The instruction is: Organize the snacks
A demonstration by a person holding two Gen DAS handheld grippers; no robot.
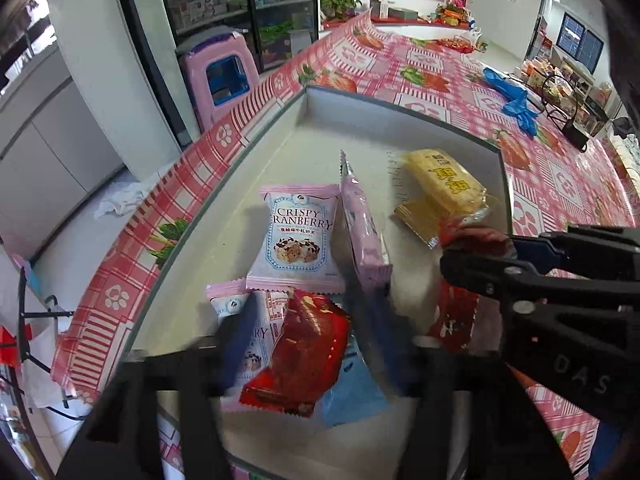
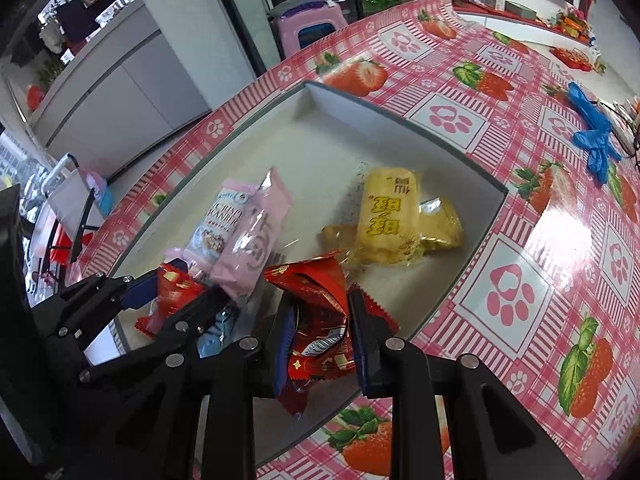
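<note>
The left tongs (image 1: 308, 344) are blurry in their own view, and their tips hide part of a red pack (image 1: 298, 350) and a blue pack (image 1: 352, 396) under them. They stand spread with the red pack between them, and no pad presses it. The right tongs (image 2: 320, 332) pinch another crinkly red pack (image 2: 316, 312), squeezed into folds just above the tray (image 2: 400, 120). The tray is a shallow, flat white box with thin grey walls; its near edge is cut off. In it lie a shiny pale cranberry pack (image 1: 296, 240), a pink pack (image 1: 364, 232) standing on its edge, and a bumpy yellow pack (image 1: 444, 184) in clear wrap on a gold one. The surface (image 2: 540, 240) wears a glossy pink cloth with strawberries and paw prints. Blue gloves (image 2: 596, 136) lie far off.
</note>
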